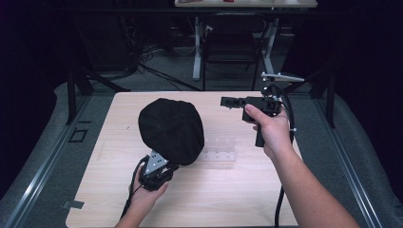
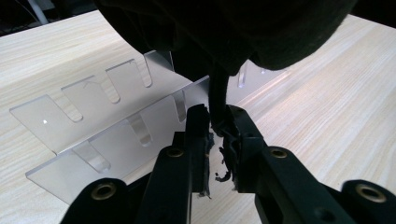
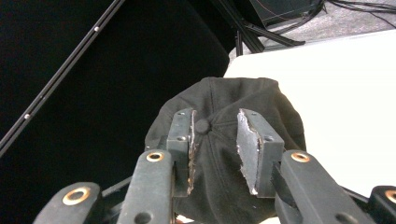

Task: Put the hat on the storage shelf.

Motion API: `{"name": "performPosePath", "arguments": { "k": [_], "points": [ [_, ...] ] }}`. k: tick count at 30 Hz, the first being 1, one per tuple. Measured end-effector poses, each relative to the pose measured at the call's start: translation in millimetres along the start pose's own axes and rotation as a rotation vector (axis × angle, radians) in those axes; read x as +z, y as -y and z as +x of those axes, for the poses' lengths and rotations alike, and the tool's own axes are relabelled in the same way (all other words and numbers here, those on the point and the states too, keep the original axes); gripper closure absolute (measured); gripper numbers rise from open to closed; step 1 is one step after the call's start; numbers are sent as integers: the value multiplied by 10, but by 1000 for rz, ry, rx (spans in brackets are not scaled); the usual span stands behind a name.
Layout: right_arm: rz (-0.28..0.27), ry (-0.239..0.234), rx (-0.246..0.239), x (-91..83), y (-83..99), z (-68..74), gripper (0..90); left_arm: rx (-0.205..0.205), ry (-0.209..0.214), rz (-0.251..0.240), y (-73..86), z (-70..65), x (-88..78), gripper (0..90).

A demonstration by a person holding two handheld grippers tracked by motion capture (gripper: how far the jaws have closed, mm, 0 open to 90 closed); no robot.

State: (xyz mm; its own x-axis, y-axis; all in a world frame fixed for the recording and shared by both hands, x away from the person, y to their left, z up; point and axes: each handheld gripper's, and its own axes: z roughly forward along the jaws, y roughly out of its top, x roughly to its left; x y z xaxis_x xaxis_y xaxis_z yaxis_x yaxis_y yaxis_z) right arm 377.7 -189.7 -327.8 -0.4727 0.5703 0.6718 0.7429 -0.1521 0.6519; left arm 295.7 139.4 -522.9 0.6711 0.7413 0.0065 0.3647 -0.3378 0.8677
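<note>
While left gripper (image 2: 215, 128) pinches black cap (image 1: 171, 130) above wood table (image 1: 237, 190), right gripper (image 3: 215, 140) fingers gape empty; room dark, possibly curtained.

the cap (image 1: 171, 130) hangs over the table (image 1: 104, 190), left of the clear rack (image 1: 219, 153).

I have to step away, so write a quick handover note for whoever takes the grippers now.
Left gripper: shut on the black cap, pinching its edge and holding it up above the table.
Right gripper: open, holding nothing, raised to the right of the cap and pointing at it.
Clear slotted rack: lies on the table just right of and below the cap, nothing on it.
Done: cap picked up.
Left, as far as I can judge: probably set the cap on or by the rack, with the right gripper helping.
</note>
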Motion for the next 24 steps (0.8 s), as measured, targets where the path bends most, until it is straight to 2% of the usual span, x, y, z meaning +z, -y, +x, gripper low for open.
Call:
{"name": "performPosePath", "arguments": {
  "k": [8,9,12,16,19,22,23,24],
  "points": [
    [10,35,-15,-43,27,-38,661,-21,22,-11,6,42,-45,674],
    [8,54,-25,-58,32,-35,658,-36,23,-19,9,42,-60,648],
    [11,65,-36,-76,37,-33,652,-43,19,-23,11,58,-88,579],
    [12,86,-61,-119,56,-13,639,-73,17,-32,21,117,-153,521],
    [12,122,-100,-181,79,1,636,-79,-11,-40,47,155,-228,500],
    [11,146,-116,-214,93,5,636,-75,-23,-37,61,175,-269,477],
    [8,181,-139,-252,113,1,637,-79,-33,-42,80,196,-307,469],
    [8,181,-139,-252,113,1,637,-79,-33,-42,80,196,-307,462]
  ]
}}
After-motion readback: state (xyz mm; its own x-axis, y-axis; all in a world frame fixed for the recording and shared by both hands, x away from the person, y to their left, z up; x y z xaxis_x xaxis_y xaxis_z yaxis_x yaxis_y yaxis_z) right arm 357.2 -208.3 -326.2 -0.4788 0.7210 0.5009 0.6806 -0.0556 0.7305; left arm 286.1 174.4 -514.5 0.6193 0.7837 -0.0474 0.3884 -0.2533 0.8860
